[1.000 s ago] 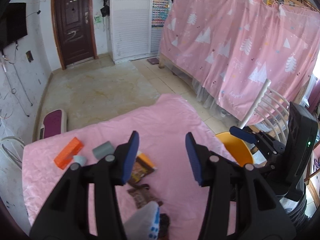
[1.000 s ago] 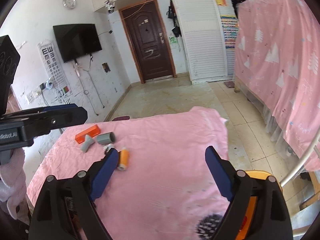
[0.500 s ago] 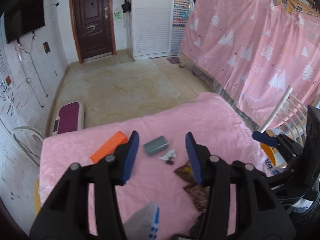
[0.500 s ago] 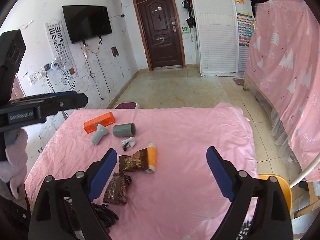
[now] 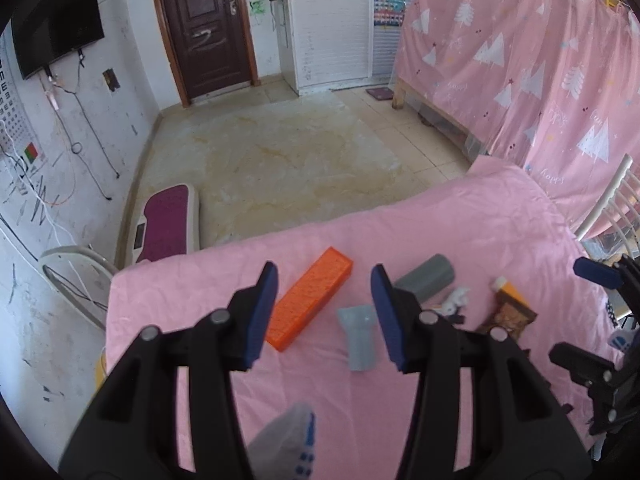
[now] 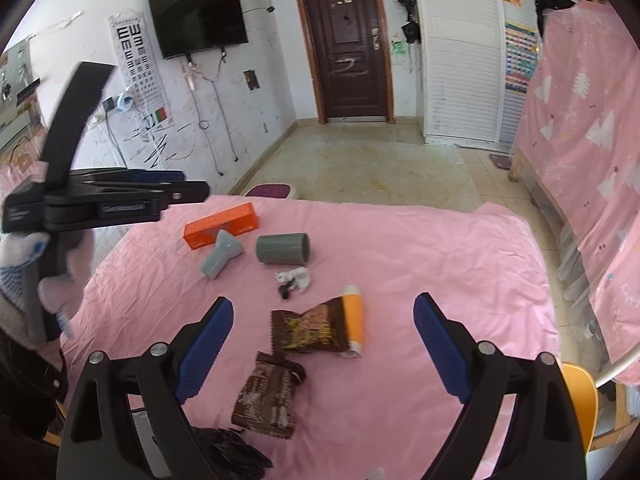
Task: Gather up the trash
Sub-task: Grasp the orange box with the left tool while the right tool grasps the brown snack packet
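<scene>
Trash lies on a pink-covered table [image 6: 440, 264]. An orange box [image 5: 310, 298] [image 6: 220, 226], a small grey funnel piece [image 5: 360, 336] [image 6: 220, 258] and a grey cylinder [image 5: 426, 276] [image 6: 283, 248] lie at the far left. A white crumpled scrap [image 6: 294, 278], an orange tube [image 6: 354, 320] and two brown wrappers [image 6: 310, 328] [image 6: 270, 396] lie nearer. My left gripper [image 5: 324, 312] is open above the orange box and funnel piece. My right gripper [image 6: 322, 344] is open above the wrappers. Both are empty.
A yellow bin [image 6: 578, 400] stands at the table's right side by a white chair [image 5: 612, 208]. Black gloves [image 6: 228, 452] lie at the near edge. A purple scale [image 5: 166, 224] sits on the floor beyond the table. A pink curtain [image 5: 520, 60] hangs on the right.
My left gripper has swung left, from over the wrappers to over the orange box and funnel piece. My right gripper has tilted down toward the wrappers. Both stayed open.
</scene>
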